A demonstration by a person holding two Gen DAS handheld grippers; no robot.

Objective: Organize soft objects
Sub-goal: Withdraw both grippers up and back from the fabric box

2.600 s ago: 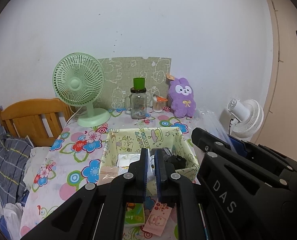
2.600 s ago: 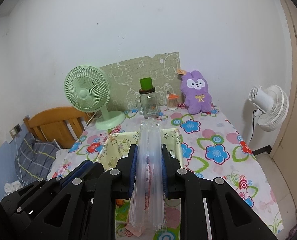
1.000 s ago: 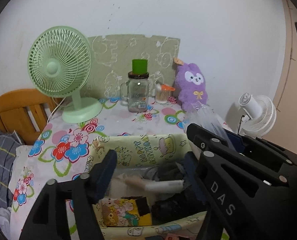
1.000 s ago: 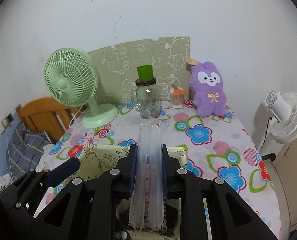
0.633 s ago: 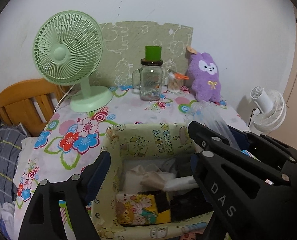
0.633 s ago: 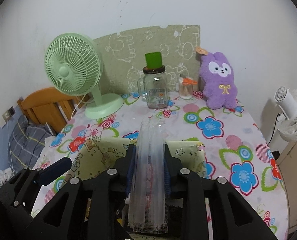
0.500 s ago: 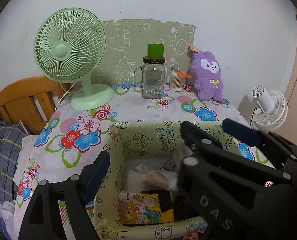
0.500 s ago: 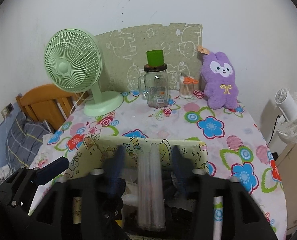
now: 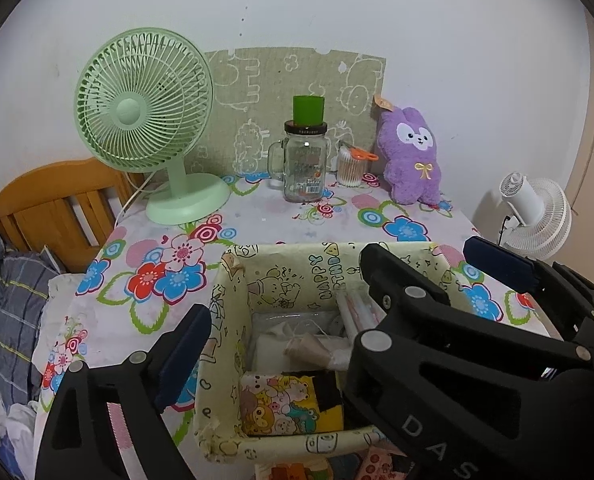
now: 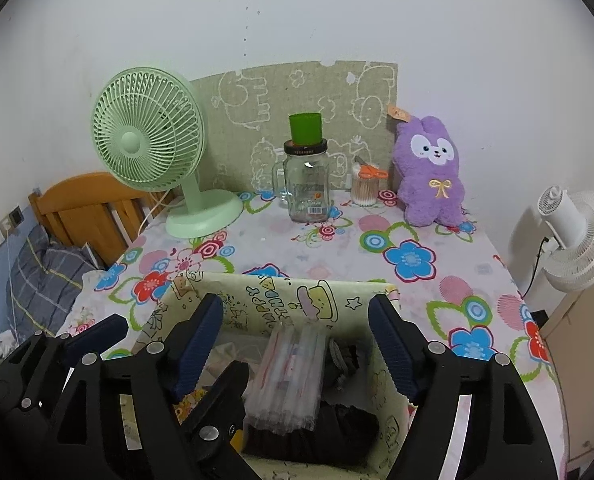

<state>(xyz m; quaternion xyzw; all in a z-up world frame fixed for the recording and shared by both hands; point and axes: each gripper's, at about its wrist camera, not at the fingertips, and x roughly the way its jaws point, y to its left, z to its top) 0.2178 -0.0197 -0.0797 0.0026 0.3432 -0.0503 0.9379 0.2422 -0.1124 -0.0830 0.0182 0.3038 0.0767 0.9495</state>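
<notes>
A pale yellow cartoon-print storage box [image 9: 293, 268] [image 10: 281, 292] stands on the flowered table. It holds several soft packets, among them a clear plastic pack [image 10: 287, 372] [image 9: 355, 310] lying on dark items and a colourful cartoon packet [image 9: 289, 402]. My right gripper [image 10: 295, 344] is open over the box, its jaws on either side of the clear pack and apart from it. My left gripper [image 9: 285, 316] is open and empty above the box. A purple plush rabbit [image 9: 411, 160] [image 10: 431, 172] sits at the table's back right.
At the back stand a green desk fan [image 9: 149, 120], a glass mug jar with a green cup on top [image 9: 305, 160] and a cotton swab holder with scissors [image 9: 353, 166]. A white fan [image 10: 573, 236] is off the right edge. A wooden bed frame [image 9: 53, 200] is left.
My right gripper has opened and let go of the clear plastic pack, which now lies in the box. My left gripper opened earlier and stays open above the box.
</notes>
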